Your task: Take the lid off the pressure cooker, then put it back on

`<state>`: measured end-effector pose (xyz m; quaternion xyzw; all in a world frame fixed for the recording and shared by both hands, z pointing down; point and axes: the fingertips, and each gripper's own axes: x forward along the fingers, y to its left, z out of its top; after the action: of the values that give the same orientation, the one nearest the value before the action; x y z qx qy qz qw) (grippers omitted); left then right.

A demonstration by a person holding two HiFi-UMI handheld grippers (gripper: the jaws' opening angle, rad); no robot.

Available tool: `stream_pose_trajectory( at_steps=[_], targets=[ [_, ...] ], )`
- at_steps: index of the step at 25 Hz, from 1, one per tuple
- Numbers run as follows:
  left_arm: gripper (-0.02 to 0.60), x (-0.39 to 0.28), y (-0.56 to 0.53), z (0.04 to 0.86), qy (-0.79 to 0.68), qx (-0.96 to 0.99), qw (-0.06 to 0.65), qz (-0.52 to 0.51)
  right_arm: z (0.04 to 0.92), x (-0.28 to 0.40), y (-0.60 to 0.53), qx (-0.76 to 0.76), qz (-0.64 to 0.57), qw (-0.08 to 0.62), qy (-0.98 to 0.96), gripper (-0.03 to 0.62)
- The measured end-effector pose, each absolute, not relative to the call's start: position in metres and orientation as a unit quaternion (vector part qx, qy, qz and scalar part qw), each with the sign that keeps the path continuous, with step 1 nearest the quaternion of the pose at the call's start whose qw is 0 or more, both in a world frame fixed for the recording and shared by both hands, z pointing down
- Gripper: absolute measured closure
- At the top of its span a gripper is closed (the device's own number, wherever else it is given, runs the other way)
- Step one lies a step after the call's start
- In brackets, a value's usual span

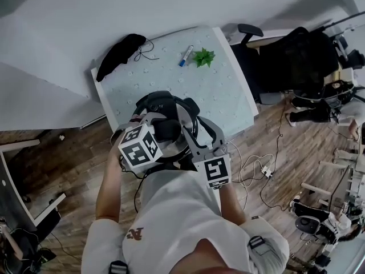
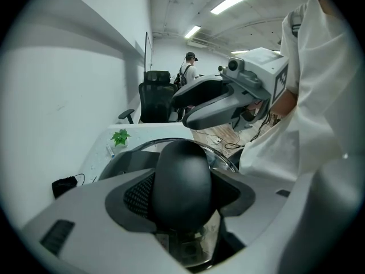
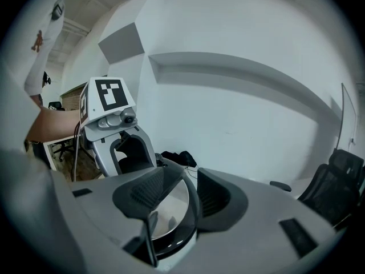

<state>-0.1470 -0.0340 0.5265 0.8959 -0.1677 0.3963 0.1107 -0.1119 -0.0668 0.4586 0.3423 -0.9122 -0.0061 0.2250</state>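
Note:
The pressure cooker (image 1: 168, 124) stands at the near edge of the pale table (image 1: 228, 96), with its lid on. In the left gripper view, my left gripper (image 2: 182, 194) is shut on the lid's rounded black handle (image 2: 182, 178), a pad pressed on each side. The lid's shiny rim (image 2: 225, 160) curves behind it. In the right gripper view, my right gripper (image 3: 185, 196) straddles the cooker's thin dark rim (image 3: 193, 210). That rim lies close to the right pad, and bare steel (image 3: 171, 207) shows between it and the left pad. In the head view both grippers (image 1: 153, 131) (image 1: 193, 140) meet over the cooker.
A blue and white marker (image 1: 186, 55), a small green plant (image 1: 203, 56) and a black bundle with a cable (image 1: 120, 55) lie at the table's far end. A black office chair (image 1: 251, 36) stands to the right. Cables and a power strip (image 1: 266, 169) lie on the wooden floor.

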Motion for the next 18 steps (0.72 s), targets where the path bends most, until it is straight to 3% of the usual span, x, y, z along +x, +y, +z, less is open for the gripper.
stream_pose_trajectory(
  at_steps=[18],
  targets=[
    [0.304, -0.148, -0.041, 0.527, -0.323, 0.850, 0.187, 0.371, 0.460, -0.092, -0.066, 0.302, -0.007, 0.209, -0.930, 0.407]
  ],
)
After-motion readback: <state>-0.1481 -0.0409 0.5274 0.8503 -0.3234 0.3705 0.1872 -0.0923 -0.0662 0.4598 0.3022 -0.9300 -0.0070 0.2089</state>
